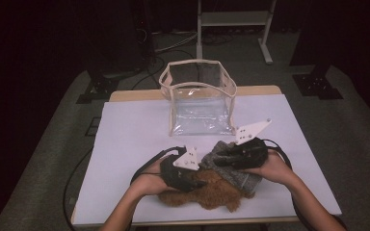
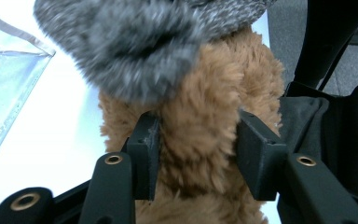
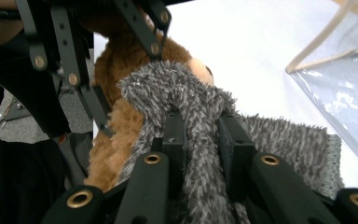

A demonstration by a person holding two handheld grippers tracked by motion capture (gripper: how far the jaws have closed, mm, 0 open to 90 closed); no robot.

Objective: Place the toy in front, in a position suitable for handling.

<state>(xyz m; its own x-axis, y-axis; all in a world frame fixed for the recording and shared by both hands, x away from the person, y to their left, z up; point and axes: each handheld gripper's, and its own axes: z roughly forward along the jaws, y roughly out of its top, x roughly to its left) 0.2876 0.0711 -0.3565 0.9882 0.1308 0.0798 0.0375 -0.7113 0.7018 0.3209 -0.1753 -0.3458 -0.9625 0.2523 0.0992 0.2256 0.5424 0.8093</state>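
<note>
Brown plush toy sits squeezed between the left gripper pads, lying at the near edge of the white table. Right gripper jaws pinch a fold of the grey fuzzy cloth, which drapes over the toy's top. Both hands meet near table centre front. Clear bag stands upright behind, apart from both.
</note>
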